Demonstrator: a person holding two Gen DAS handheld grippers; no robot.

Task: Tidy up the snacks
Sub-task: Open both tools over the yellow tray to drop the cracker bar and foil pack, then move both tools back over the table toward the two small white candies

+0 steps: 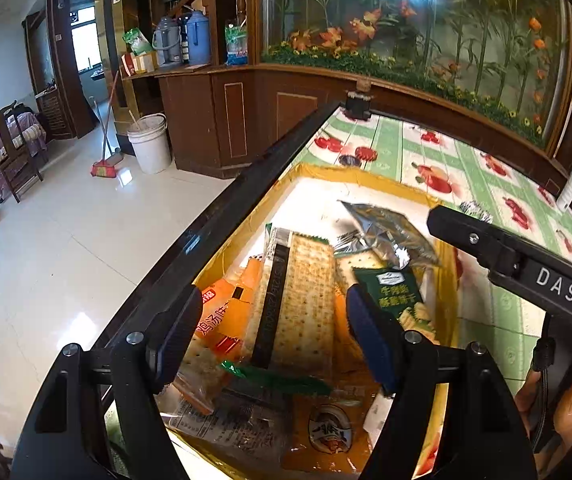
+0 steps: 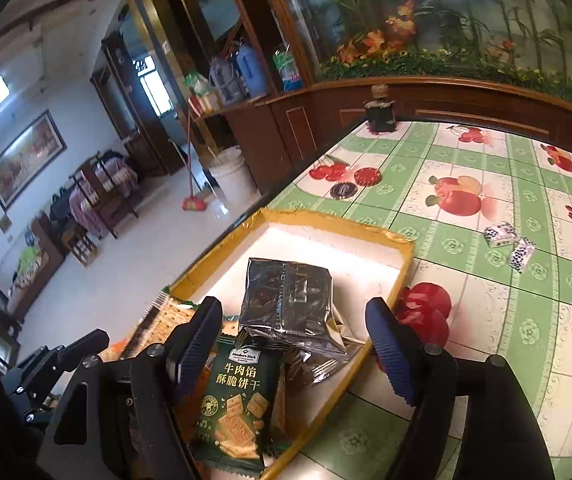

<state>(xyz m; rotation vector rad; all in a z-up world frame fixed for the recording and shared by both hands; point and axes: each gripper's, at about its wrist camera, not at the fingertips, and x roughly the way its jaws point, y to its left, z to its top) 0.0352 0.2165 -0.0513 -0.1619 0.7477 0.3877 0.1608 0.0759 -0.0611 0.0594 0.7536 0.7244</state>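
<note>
While both our claws hang over the gold-rimmed tray (image 2: 404,258) on the fruit-patterned tablecloth (image 2: 486,280), neither pinches anything. Our left claw (image 1: 273,328) stands spread, its blue pads clear of the packets below; a long cracker pack (image 1: 310,296) lies between and under its fingers, orange snack packs (image 1: 221,320) sit under its left finger, and a green biscuit packet (image 1: 398,292) sits just past its right finger. Ahead of that claw a silver foil bag (image 1: 390,232) rests in the tray, with the tip of our right claw reaching in from the right. Our right claw (image 2: 294,348) is also spread; the green biscuit packet (image 2: 233,404) lies below and between its fingers, the foil bag (image 2: 290,304) just ahead of them. Two small wrapped candies (image 2: 508,242) lie on the cloth well off to that claw's right.
</note>
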